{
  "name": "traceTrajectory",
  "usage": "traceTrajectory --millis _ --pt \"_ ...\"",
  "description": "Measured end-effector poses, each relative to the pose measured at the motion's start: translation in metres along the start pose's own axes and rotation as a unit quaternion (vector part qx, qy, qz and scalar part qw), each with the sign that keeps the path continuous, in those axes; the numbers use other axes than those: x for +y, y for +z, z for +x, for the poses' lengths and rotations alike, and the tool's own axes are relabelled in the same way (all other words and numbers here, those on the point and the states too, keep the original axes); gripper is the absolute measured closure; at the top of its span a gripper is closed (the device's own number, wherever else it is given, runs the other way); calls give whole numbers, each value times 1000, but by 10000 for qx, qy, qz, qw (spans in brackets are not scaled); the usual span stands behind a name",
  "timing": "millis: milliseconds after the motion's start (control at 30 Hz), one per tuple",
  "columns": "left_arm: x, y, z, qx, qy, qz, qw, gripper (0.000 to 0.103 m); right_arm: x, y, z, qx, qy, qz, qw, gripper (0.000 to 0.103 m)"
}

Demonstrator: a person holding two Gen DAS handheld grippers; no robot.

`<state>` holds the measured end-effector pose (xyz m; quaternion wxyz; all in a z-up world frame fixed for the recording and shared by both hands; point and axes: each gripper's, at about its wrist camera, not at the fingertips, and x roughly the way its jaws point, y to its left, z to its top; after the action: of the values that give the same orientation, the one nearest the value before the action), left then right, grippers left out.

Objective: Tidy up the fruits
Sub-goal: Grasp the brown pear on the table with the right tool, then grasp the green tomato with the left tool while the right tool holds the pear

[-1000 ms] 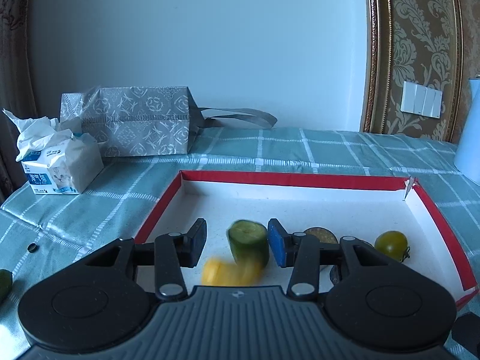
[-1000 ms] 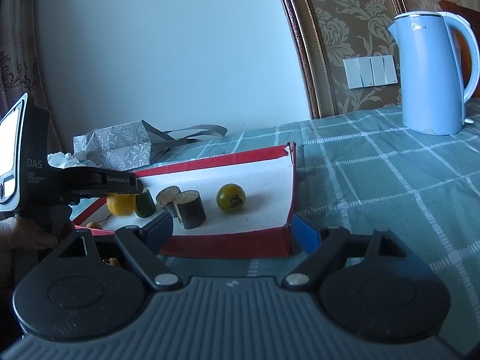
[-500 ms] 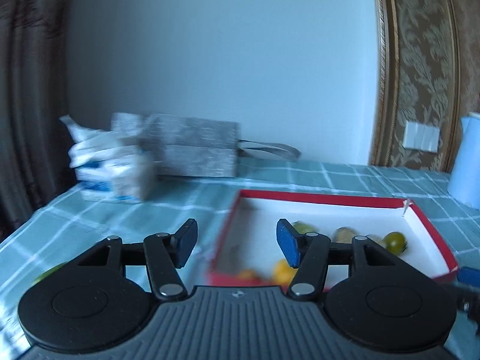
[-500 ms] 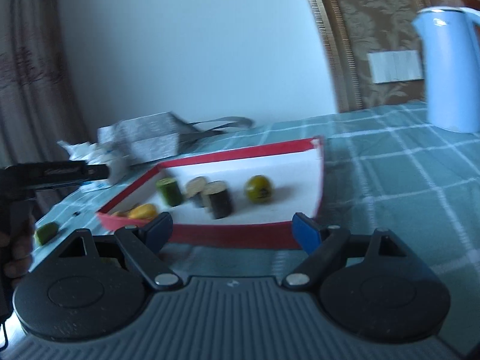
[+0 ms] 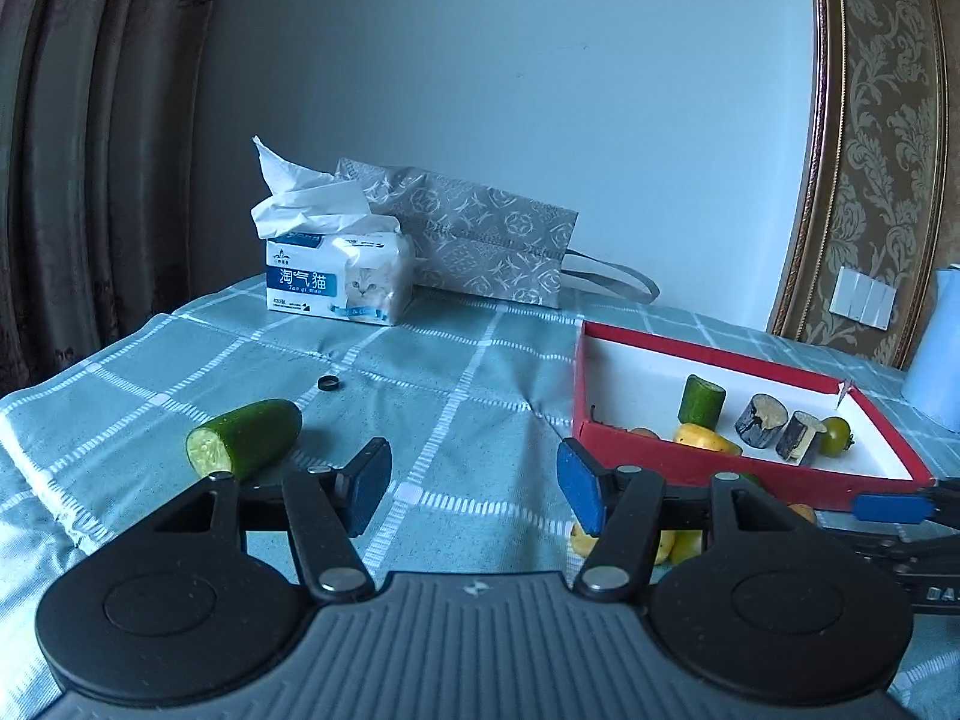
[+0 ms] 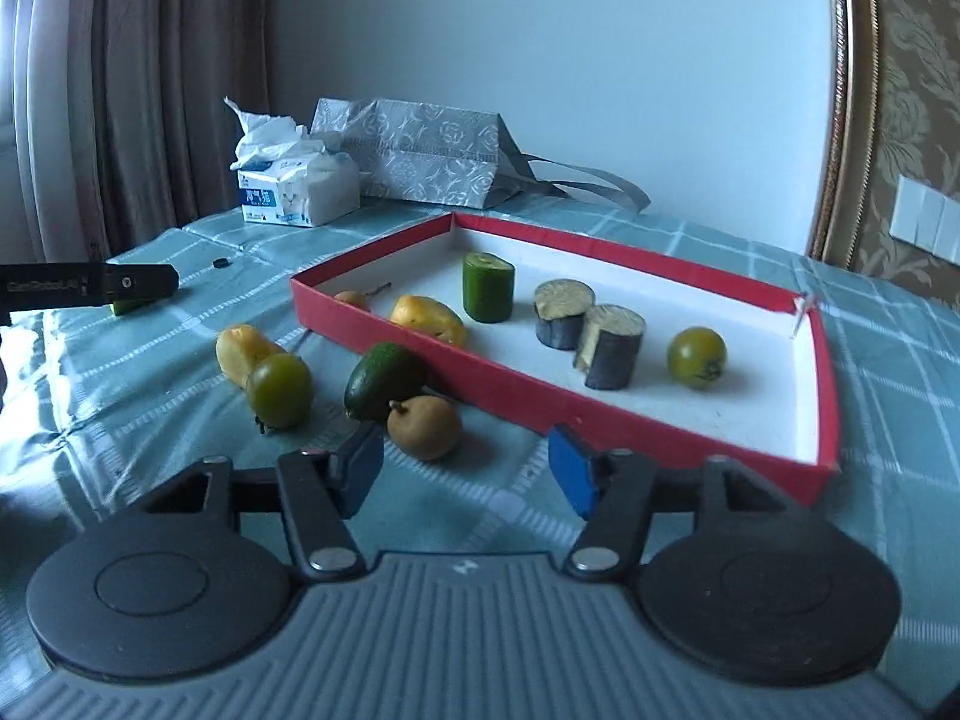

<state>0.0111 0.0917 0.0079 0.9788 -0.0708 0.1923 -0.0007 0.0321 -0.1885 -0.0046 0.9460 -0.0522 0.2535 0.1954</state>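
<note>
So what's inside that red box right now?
In the red box: an upright cucumber piece, two dark eggplant chunks, a green tomato, a yellow fruit and a small brown one, half hidden by the wall.

1. A table under a teal checked cloth (image 6: 750, 276) carries everything.
2. A shallow red-rimmed white cardboard tray (image 6: 540, 387) sits on it.
3. In front of the tray's near-left rim lie a yellow oblong fruit (image 6: 240, 351), green round tomato (image 6: 279, 390), dark green cucumber end (image 6: 381, 378) and brown pear (image 6: 426, 426).
4. Left of the tray lies a cut green cucumber half (image 5: 246, 438); a small black ring (image 5: 327, 383) lies beyond it.
5. Behind the tray stand a white tissue pack (image 6: 294, 189) and a silver patterned gift bag (image 6: 432, 153).
</note>
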Motion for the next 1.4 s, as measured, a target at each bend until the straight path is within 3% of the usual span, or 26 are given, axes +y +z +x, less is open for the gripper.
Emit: traceTrajectory --millis 200,533,1133,1400 --pt "1 -2 -1 -5 -131 -15 9999 43 7 9 22 268 12 -179 9995 48" --pt "-1 -4 2 108 -260 39 9996 43 19 14 36 475 195 -345 9981 77" --pt "-8 -7 2 160 -326 233 9991 43 20 10 32 464 120 -178 9987 76" --pt "-22 -10 -3 76 -654 530 9964 43 8 1 9 289 96 102 9995 76"
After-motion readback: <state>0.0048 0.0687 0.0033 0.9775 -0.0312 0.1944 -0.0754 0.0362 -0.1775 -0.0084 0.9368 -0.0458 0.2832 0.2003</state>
